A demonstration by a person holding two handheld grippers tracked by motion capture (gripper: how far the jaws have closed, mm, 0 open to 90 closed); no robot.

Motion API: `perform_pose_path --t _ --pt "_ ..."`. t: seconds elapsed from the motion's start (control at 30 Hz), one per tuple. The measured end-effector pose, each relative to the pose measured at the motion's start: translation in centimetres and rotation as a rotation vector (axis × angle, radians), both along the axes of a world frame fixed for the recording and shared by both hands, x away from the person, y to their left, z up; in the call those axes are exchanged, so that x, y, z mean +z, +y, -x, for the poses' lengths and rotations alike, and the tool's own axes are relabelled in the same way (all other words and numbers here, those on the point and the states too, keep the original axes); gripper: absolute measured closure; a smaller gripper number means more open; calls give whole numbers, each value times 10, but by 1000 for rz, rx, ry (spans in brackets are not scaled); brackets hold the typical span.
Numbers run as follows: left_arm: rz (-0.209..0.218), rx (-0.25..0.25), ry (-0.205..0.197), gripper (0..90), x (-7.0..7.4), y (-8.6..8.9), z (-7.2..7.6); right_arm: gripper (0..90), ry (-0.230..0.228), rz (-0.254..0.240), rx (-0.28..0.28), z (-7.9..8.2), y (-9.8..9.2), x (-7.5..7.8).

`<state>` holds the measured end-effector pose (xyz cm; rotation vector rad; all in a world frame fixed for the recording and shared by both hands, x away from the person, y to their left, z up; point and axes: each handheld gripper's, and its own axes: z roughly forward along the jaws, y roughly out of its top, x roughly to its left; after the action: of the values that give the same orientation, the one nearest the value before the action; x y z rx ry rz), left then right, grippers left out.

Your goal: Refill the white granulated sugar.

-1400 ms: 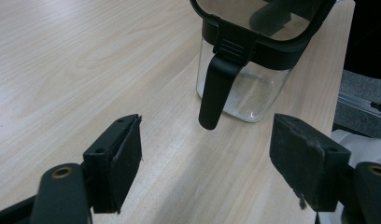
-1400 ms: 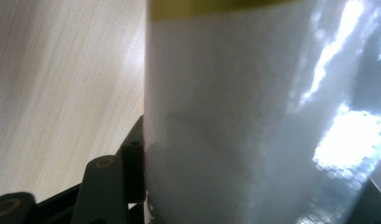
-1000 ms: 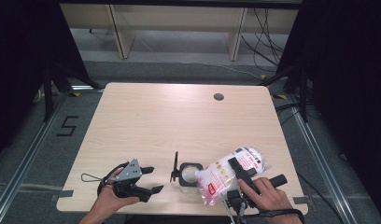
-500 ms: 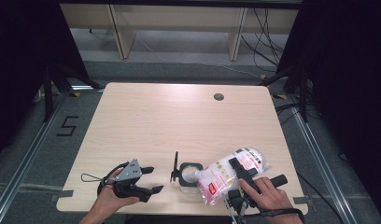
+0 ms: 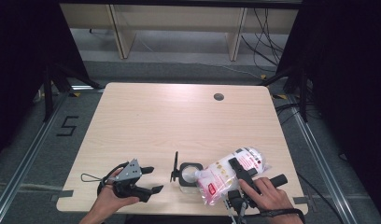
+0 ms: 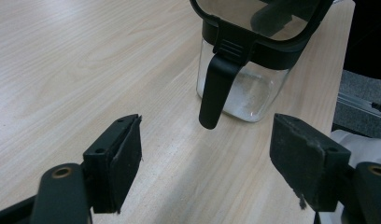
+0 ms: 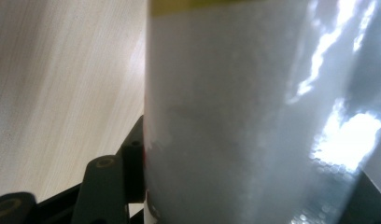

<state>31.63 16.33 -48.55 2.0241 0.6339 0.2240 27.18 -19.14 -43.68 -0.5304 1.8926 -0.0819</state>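
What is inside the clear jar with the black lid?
The jar holds a thin layer of white grains at its bottom. From above, the bag in the right claw covers part of its mouth.

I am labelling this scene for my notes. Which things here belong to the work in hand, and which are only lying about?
Belong to the work:
- bag of white powder, held in the right tongs, tilted toward the jar
- clear jar with its black flip lid open
- left tongs, open, empty, pointing at the jar

Only there:
- table
- round hole in the tabletop
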Motion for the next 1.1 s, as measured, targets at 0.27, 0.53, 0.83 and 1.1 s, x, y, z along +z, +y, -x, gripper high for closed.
perform_pose_path --t 0.27,0.53,0.83,1.1 --pt "2 3 -2 250 -1 0 0 437 8 -24 -20 1 -1 -2" --pt "-3 -2 -8 250 0 1 -1 438 1 -6 -8 1 0 0" --pt "0 1 -8 249 0 1 0 438 -8 -10 -3 1 0 -1" --pt "0 -1 -7 250 0 1 0 439 -43 14 21 3 1 4"
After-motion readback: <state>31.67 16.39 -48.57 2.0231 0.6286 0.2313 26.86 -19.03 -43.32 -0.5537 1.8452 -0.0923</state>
